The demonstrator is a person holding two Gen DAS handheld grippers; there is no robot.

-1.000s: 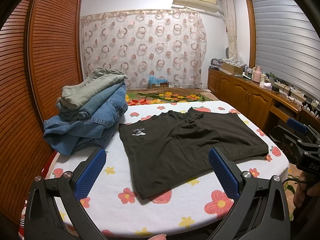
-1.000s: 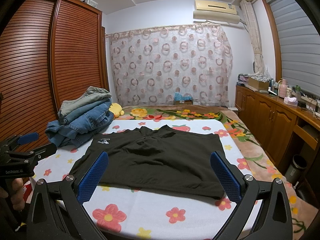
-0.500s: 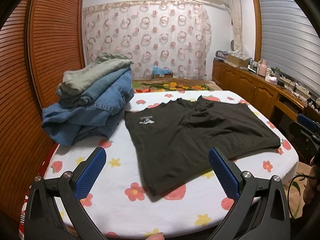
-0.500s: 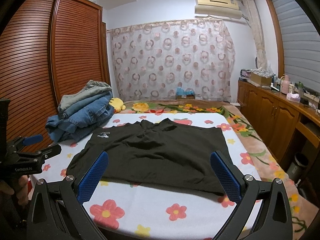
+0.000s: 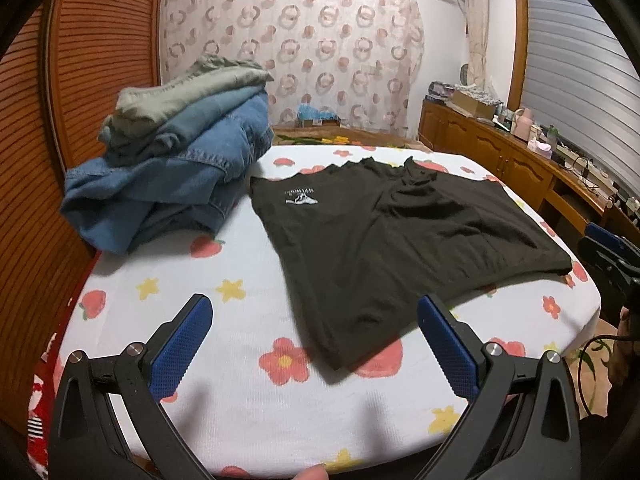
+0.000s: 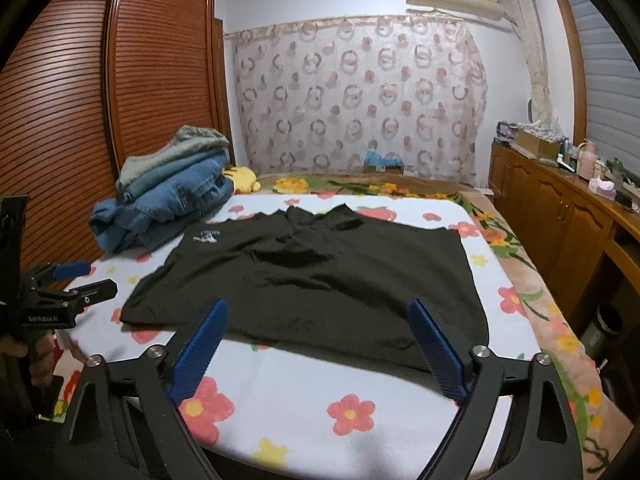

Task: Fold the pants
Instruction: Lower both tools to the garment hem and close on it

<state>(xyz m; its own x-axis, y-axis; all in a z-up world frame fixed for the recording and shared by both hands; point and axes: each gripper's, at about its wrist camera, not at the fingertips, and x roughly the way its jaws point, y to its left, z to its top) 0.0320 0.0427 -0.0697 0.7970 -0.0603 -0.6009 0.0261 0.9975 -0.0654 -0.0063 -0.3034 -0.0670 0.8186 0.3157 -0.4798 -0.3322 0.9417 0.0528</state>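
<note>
Dark pants point(image 5: 384, 248) lie spread flat mid-bed on the flowered sheet point(image 5: 248, 396), waistband far, hems near. Stack of folded jeans point(image 5: 172, 172) sits at far left, just beside the pants.

Left tongs point(image 5: 316, 344): jaws wide, empty, hovering above the near-left hem corner. Right tongs point(image 6: 320, 344): jaws closing but wide apart, nothing between them, above the near hem.

Step judged: approach before the first fold; no grasp made. Next move calls for lowering each tongs onto a hem corner, pinching only the fabric, not the sheet.
</note>
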